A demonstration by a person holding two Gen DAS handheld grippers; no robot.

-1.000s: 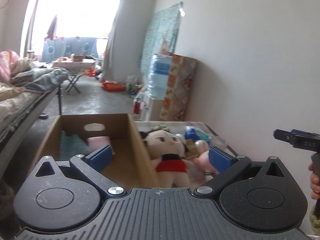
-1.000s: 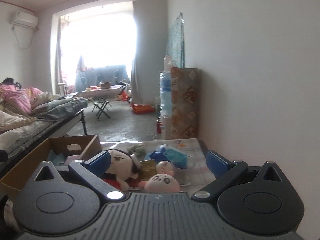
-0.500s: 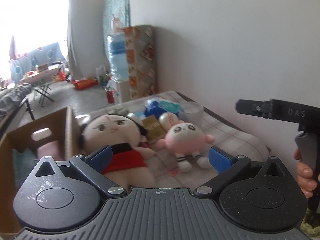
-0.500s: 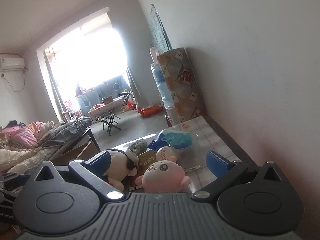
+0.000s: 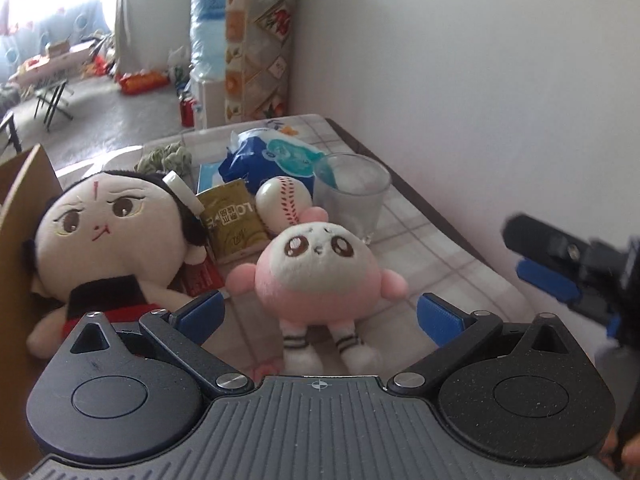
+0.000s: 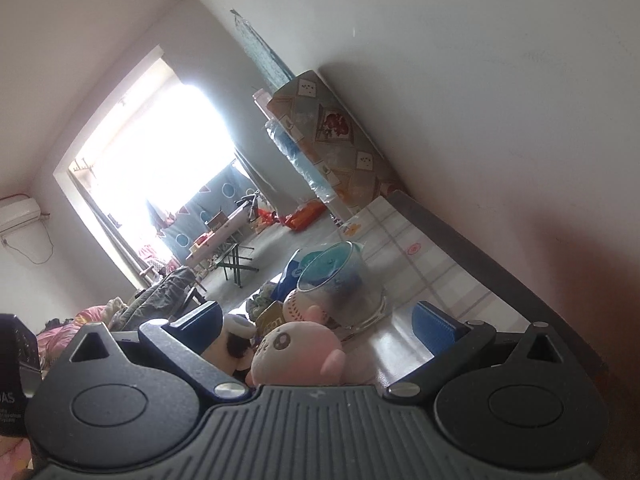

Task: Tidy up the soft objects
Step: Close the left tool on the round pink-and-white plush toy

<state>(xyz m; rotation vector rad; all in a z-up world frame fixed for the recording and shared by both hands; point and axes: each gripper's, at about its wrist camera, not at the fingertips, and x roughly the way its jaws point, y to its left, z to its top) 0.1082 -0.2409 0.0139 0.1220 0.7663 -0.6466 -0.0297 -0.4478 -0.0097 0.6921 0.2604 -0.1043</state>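
Observation:
A pink and white round plush point(image 5: 318, 270) lies on the checked tablecloth, straight ahead of my left gripper point(image 5: 320, 316). That gripper is open, its blue pads flanking the plush's legs without touching. A bigger doll point(image 5: 112, 232) with black hair and a red outfit leans against the cardboard box point(image 5: 20, 208) at the left. My right gripper point(image 6: 316, 320) is open too and tilted; the pink plush point(image 6: 298, 354) sits just before it. In the left wrist view the right gripper point(image 5: 552, 276) shows blurred at the right edge.
Behind the plush lie a baseball point(image 5: 284, 202), a gold packet point(image 5: 232, 220), a blue wipes pack point(image 5: 268, 156) and a clear glass point(image 5: 352, 196). The white wall point(image 5: 480, 80) runs close along the table's right side. A bed point(image 6: 80, 320) stands to the left.
My left gripper swung right, away from the box, and closed in on the pink plush. The right gripper rolled and came nearer to the plush and glass. Both stayed open.

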